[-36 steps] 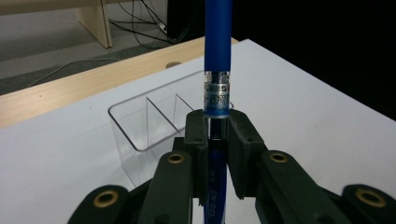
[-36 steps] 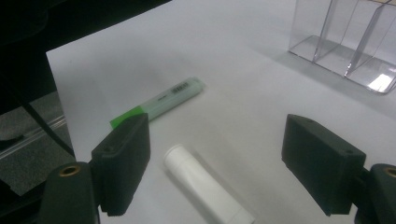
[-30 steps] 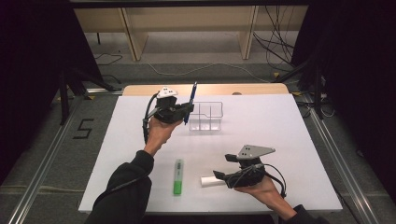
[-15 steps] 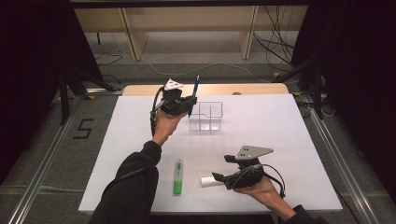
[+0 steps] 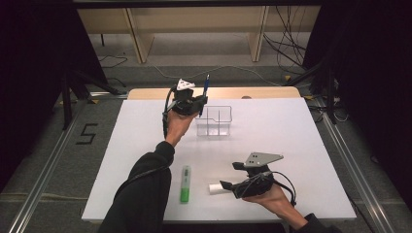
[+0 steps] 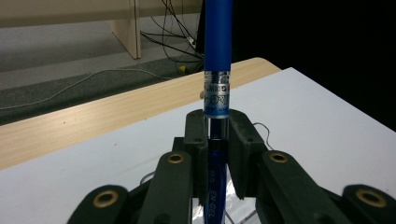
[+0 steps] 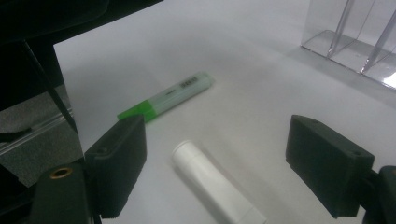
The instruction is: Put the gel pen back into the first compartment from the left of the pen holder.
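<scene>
Left gripper grasps pen; right gripper released.
The pen stands upright, clamped between the left jaws, just left of the clear holder at the far table. Right jaws spread around a white tube lying near; green marker left of it.

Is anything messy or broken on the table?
Nothing looks broken or spilled. The green highlighter and the white tube lie loose on the table, outside the clear organizer. The blue pen stands upright, clamped in the left hand-held gripper.
</scene>
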Demonstrator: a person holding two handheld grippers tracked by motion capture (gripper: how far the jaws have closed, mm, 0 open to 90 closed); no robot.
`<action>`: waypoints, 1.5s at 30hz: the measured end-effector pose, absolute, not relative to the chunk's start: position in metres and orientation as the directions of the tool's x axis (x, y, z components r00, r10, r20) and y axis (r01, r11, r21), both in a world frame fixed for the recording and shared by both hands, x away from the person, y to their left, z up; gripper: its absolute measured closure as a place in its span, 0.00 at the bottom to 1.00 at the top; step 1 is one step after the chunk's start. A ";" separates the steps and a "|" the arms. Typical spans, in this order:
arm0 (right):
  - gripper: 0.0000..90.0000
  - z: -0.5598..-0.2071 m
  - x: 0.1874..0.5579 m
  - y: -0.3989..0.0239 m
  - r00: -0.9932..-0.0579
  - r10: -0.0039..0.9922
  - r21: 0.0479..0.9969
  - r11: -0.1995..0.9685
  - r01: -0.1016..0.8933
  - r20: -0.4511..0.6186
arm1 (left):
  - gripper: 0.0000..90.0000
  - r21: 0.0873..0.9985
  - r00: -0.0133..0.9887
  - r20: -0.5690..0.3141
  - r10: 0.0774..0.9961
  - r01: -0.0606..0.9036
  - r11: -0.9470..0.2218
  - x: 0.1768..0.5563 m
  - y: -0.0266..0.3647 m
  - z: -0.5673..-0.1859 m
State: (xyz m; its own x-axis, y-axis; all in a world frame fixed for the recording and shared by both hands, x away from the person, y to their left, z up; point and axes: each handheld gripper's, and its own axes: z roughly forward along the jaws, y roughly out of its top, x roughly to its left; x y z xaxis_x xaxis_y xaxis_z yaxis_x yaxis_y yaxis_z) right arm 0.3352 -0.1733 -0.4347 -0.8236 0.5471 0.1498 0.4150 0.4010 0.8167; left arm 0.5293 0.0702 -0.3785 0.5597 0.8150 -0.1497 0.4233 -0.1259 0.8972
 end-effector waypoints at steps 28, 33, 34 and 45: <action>0.24 -0.435 0.335 -0.173 -0.828 0.540 0.820 0.399 0.411 0.153 | 0.87 0.883 0.518 -0.157 0.841 0.455 -0.115 0.537 0.068 -0.403; 0.24 -0.435 0.336 -0.173 -0.829 0.539 0.823 0.397 0.406 0.149 | 0.87 0.878 0.513 -0.149 0.845 0.461 -0.125 0.536 0.067 -0.405; 0.24 -0.435 0.335 -0.173 -0.828 0.540 0.821 0.396 0.411 0.153 | 0.87 0.875 0.512 -0.152 0.845 0.467 -0.126 0.535 0.066 -0.406; 0.24 -0.435 0.336 -0.174 -0.826 0.544 0.824 0.395 0.407 0.148 | 0.49 0.862 0.537 -0.138 0.832 0.479 -0.166 0.525 0.072 -0.396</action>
